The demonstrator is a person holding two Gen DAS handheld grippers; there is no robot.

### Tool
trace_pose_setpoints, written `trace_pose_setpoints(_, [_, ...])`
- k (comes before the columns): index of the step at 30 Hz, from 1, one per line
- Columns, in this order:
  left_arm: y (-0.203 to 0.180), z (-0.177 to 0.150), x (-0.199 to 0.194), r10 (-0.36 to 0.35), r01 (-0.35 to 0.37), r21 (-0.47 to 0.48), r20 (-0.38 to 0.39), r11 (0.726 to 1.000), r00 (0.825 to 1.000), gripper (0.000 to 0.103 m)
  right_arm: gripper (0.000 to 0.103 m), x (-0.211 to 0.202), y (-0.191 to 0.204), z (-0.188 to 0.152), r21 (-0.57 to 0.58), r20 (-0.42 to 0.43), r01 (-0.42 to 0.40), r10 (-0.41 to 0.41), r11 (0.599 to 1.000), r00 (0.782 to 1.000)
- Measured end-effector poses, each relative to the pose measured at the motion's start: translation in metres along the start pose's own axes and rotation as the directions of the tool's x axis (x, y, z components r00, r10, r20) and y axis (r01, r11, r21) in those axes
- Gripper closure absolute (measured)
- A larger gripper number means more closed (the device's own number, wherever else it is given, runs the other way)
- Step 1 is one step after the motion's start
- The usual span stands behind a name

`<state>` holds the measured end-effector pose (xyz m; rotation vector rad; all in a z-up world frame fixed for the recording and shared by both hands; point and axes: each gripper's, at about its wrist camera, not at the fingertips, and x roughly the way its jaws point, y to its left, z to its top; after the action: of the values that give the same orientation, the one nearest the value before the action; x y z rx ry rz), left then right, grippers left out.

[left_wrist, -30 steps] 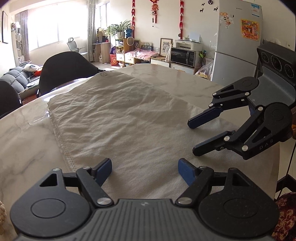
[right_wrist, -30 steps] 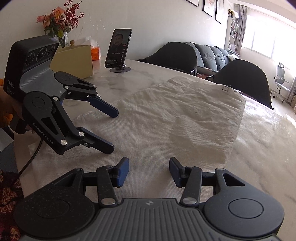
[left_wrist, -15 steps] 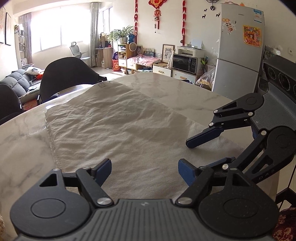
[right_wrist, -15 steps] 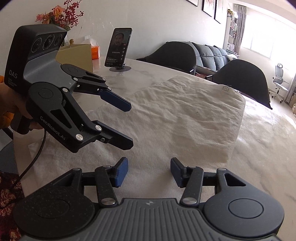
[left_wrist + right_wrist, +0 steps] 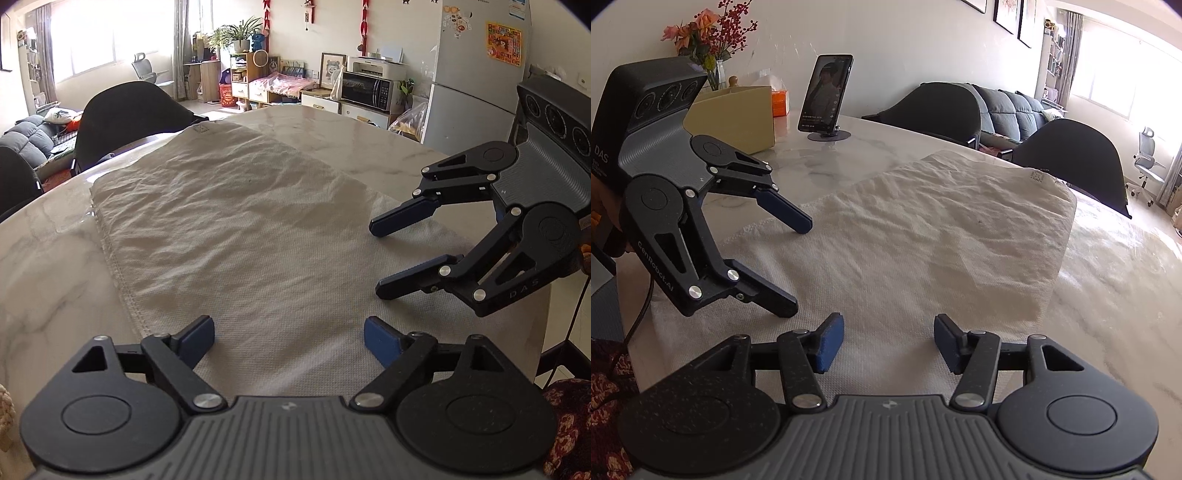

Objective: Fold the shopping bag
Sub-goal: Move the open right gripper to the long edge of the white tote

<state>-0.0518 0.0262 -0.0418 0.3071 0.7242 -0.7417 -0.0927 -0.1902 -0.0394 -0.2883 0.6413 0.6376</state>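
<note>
The white non-woven shopping bag (image 5: 240, 229) (image 5: 923, 236) lies flat and wrinkled on the marble table (image 5: 44, 266). A small printed label sits at its far corner. My left gripper (image 5: 289, 334) hovers over the bag's near edge, its jaws opening wide with nothing between them. It shows at the left of the right wrist view (image 5: 796, 267). My right gripper (image 5: 888, 338) hangs over the near edge beside it, jaws also opening on nothing. It shows at the right of the left wrist view (image 5: 376, 258).
A phone on a stand (image 5: 825, 96), a cardboard box (image 5: 738, 118) and a vase of flowers (image 5: 713, 70) stand on the table beyond the left gripper. Black chairs (image 5: 125, 114) (image 5: 1071, 155) line the far side. A fridge (image 5: 476, 66) stands behind the table.
Both grippers' jaws have spread wider, the left more than the right. The left gripper swung a little towards the right one and came back. The bag has not moved.
</note>
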Motion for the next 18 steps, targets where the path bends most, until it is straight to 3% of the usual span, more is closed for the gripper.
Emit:
trace_pose_setpoints(8, [0.000, -0.022, -0.017, 0.009, -0.010, 0.018, 0.034, 1.000, 0.999, 0.011, 0.042, -0.010, -0.018, -0.013, 0.042, 0.018, -0.033, 0.032, 0.999, 0.999])
trace_pose_setpoints(18, [0.006, -0.040, -0.033, 0.013, -0.013, 0.001, 0.032, 1.000, 0.999, 0.006, 0.040, -0.037, -0.029, -0.031, 0.055, -0.005, 0.033, -0.033, 0.998, 0.999])
